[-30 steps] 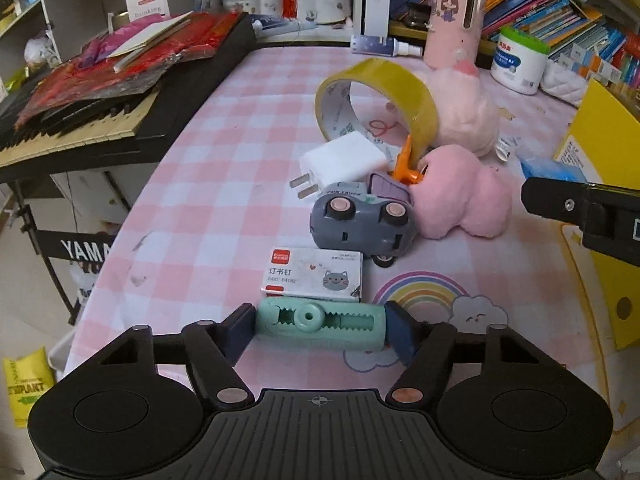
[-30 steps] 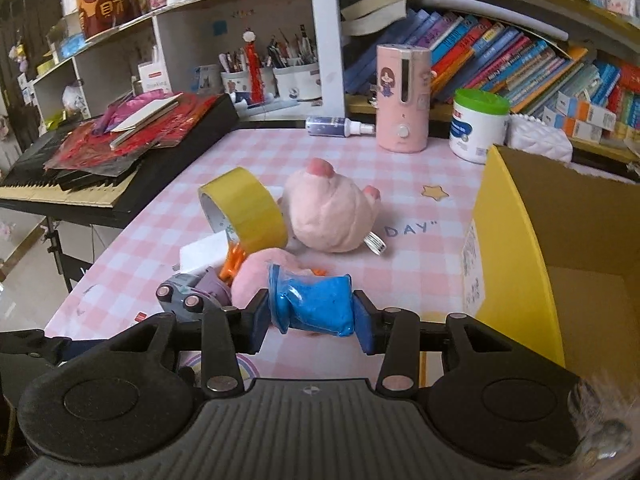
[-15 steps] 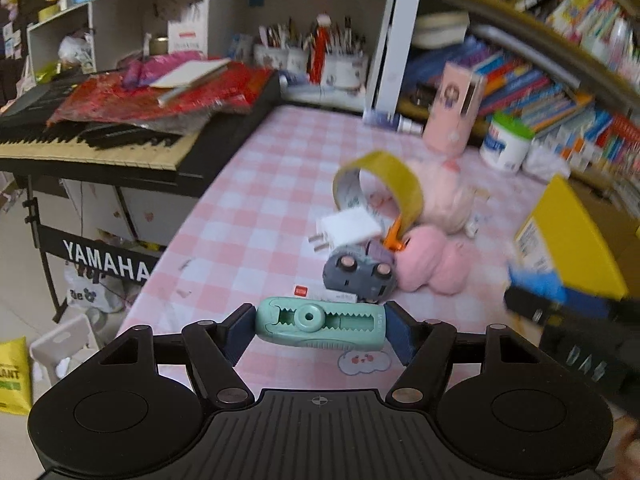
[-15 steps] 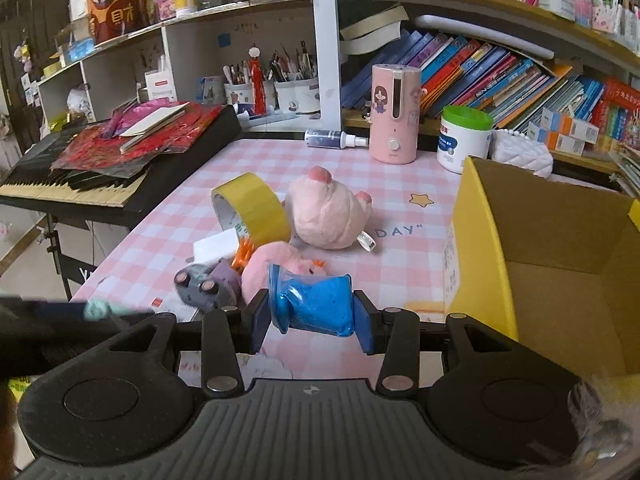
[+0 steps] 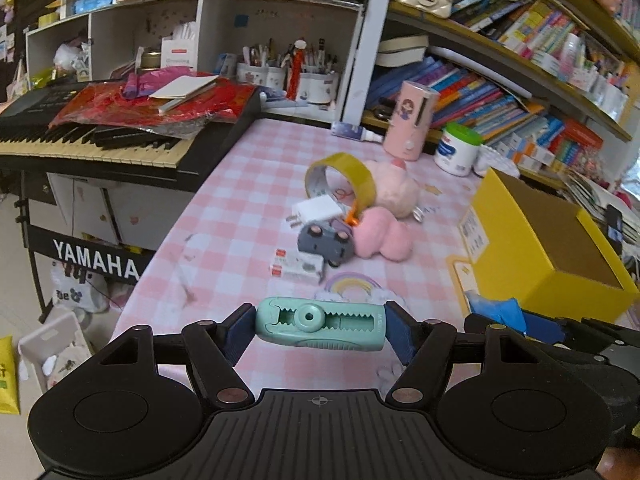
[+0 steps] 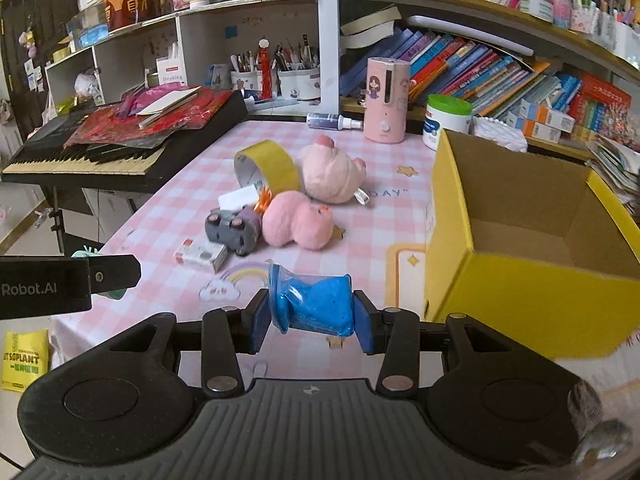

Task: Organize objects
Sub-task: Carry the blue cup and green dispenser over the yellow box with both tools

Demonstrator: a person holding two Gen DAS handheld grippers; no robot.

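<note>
My left gripper [image 5: 320, 330] is shut on a mint-green correction tape dispenser [image 5: 320, 326], held crosswise above the table's near edge. My right gripper [image 6: 314, 318] is shut on a small cup of blue clay [image 6: 314, 306], just left of the open yellow cardboard box [image 6: 532, 240]. The right gripper and its blue clay show low at the right in the left wrist view, the box [image 5: 540, 240] behind them. On the pink checked tablecloth [image 6: 180, 208] lie a yellow tape roll [image 6: 266, 162], a white charger [image 6: 238, 197], a grey toy car [image 6: 232, 230], two pink plush toys [image 6: 298, 224] and a staples box [image 6: 200, 254].
A black keyboard [image 5: 100, 144] piled with red bags flanks the table's left side. At the back stand a pink cylinder [image 6: 386, 100], a white jar with green lid [image 6: 446, 120], a spray bottle [image 6: 334, 121], pen cups and shelves of books. The floor drops away at left.
Both grippers have pulled back and risen from the table with their loads. The right one has shifted toward the yellow box, which now fills more of its view.
</note>
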